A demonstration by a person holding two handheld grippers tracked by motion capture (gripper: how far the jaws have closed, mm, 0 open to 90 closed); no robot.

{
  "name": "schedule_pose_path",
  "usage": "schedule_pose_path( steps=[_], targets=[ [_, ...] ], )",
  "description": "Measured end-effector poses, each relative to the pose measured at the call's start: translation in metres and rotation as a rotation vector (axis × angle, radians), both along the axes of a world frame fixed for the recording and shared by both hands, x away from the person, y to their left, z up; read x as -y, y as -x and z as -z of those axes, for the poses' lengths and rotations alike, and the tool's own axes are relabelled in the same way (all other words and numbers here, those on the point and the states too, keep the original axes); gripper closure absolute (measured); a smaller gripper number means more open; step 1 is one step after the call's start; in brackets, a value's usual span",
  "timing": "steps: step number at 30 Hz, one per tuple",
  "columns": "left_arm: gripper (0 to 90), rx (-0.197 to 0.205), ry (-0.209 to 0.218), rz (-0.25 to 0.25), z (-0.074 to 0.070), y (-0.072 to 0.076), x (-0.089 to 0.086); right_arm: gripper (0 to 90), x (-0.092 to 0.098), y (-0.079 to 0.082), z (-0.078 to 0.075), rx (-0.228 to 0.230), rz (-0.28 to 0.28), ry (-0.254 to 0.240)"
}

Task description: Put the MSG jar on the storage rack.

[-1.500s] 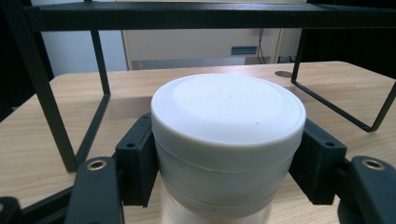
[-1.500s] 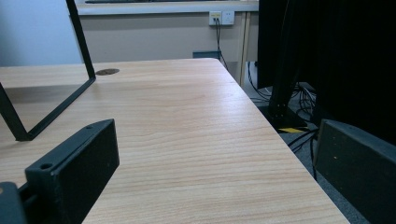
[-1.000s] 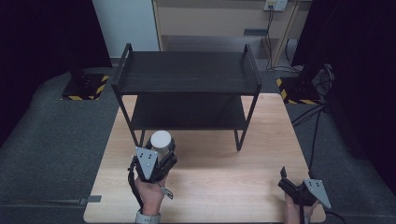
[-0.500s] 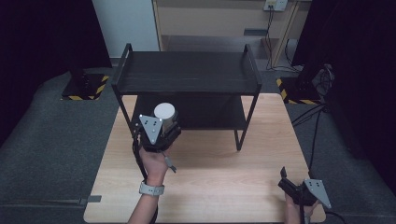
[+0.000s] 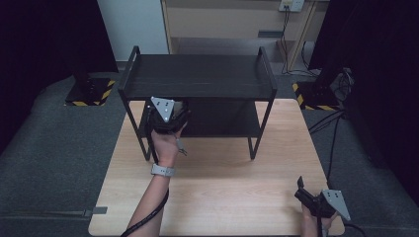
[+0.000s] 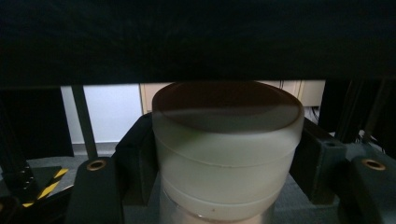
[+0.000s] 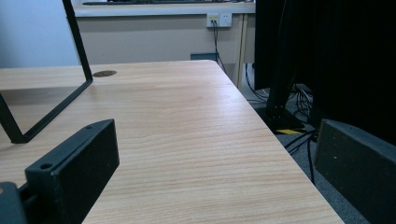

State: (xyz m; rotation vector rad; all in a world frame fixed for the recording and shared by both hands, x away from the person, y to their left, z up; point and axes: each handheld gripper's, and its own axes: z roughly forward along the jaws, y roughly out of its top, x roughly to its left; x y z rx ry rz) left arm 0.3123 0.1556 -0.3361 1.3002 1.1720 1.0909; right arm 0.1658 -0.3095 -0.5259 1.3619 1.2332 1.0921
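The tabletop [image 5: 217, 187] carries a black rack [image 5: 197, 76] at 12 o'clock. By my reading, the step in hand is stowing the jar [image 6: 226, 149] on the lower shelf; next it needs setting down and releasing. The left gripper [image 5: 165, 118], at 10 o'clock, clamps the jar under the top shelf, as the left gripper view confirms. The right gripper [image 5: 316, 200] rests at 5 o'clock, jaws apart and empty.

Shelf rack [image 5: 197, 81]: on the desk [image 5: 232, 182], toward its back.
Left tongs [image 5: 168, 116]: at the rack's front left, under its top shelf, gripping a jar [image 6: 226, 149].
Right tongs [image 5: 311, 197]: at the desk's front right corner.
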Motion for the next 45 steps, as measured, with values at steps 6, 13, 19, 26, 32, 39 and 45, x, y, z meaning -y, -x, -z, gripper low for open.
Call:
schedule_pose_path(
  steps=[6, 13, 19, 26, 32, 39, 45],
  targets=[
    [33.5, 0.003, 0.003, -0.003, 0.001, -0.013, 0.001, 0.5, 0.000, -0.001, -0.001, -0.004, -0.003, 0.007],
    [33.4, 0.029, 0.002, -0.006, 0.007, -0.019, 0.003, 0.5, 0.000, -0.001, 0.000, -0.003, -0.005, 0.008],
    [33.2, 0.044, -0.007, 0.000, 0.011, -0.020, 0.002, 0.5, 0.001, -0.001, 0.000, -0.005, -0.010, 0.013],
    [10.1, 0.028, 0.027, 0.043, 0.010, -0.019, -0.004, 0.5, 0.001, -0.001, 0.000, -0.005, -0.013, 0.010],
    [0.2, -0.034, 0.044, 0.025, 0.012, -0.003, -0.008, 0.5, 0.001, -0.001, -0.001, -0.007, -0.018, 0.011],
    [0.0, -0.021, 0.020, 0.039, 0.039, 0.040, -0.024, 0.5, 0.002, 0.000, 0.000, -0.006, -0.025, 0.013],
    [0.0, -0.077, 0.027, 0.024, 0.071, 0.071, -0.041, 0.5, 0.002, 0.000, 0.000, -0.006, -0.032, 0.015]
  ],
)
